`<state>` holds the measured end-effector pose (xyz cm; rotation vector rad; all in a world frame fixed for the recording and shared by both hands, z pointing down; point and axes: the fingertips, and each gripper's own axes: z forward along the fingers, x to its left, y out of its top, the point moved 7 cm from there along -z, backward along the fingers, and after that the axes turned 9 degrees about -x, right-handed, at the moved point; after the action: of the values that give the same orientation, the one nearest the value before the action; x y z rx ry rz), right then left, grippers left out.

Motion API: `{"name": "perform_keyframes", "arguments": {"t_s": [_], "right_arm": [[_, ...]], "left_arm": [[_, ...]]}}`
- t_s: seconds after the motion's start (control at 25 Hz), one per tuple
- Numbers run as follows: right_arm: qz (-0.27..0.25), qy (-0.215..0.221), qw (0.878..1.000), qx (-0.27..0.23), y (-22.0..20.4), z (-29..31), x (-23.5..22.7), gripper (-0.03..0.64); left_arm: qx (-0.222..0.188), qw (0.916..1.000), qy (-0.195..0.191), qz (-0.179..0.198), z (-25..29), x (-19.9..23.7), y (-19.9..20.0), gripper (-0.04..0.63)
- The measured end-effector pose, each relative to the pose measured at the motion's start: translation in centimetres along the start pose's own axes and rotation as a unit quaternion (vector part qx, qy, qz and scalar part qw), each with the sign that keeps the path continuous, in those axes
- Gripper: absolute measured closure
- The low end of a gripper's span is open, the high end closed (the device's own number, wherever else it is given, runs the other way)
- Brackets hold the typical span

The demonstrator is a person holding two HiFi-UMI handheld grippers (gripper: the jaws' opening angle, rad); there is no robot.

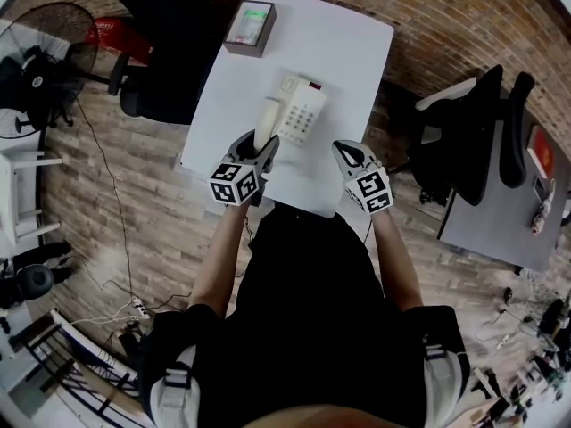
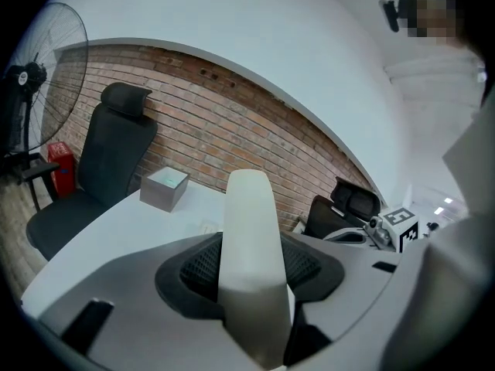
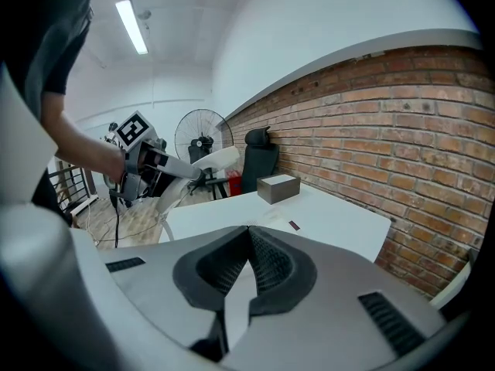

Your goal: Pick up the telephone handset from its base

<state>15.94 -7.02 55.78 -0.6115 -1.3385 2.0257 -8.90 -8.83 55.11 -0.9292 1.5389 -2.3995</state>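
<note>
The cream telephone handset (image 1: 266, 119) is lifted off its base (image 1: 303, 110), a cream keypad phone in the middle of the white table (image 1: 339, 38). My left gripper (image 1: 262, 147) is shut on the handset, which stands up between the pads and fills the left gripper view (image 2: 247, 261). My right gripper (image 1: 351, 151) hovers over the table's near edge to the right of the phone. Its pads meet at the tips (image 3: 247, 230) with nothing between them. From the right gripper view the left gripper (image 3: 147, 161) and the raised handset (image 3: 218, 158) show at the left.
A grey box (image 1: 250, 27) with a green top sits at the table's far left corner. A black office chair (image 1: 156, 52) stands left of the table, and a fan (image 1: 45, 69) further left. Another desk (image 1: 500, 212) with chairs stands at the right, by the brick wall.
</note>
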Motion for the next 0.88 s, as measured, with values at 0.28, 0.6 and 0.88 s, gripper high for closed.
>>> {"name": "perform_keyframes", "arguments": {"t_s": [0.28, 0.6, 0.88], "right_arm": [[-0.002, -0.016, 1.0, 0.0, 0.9, 0.6, 1.5, 0.62], [0.004, -0.04, 0.999, 0.004, 1.5, 1.0, 3.0, 0.62], [0.006, -0.062, 0.998, 0.003, 1.9, 1.5, 5.0, 0.62]], "left_arm": [[-0.005, 0.9996, -0.018, -0.02, -1.9, 1.2, 0.7, 0.376], [-0.008, 0.9985, -0.037, -0.04, -3.4, 3.0, 1.5, 0.376], [-0.005, 0.9977, -0.057, -0.036, -4.3, 4.1, 2.2, 0.376]]}}
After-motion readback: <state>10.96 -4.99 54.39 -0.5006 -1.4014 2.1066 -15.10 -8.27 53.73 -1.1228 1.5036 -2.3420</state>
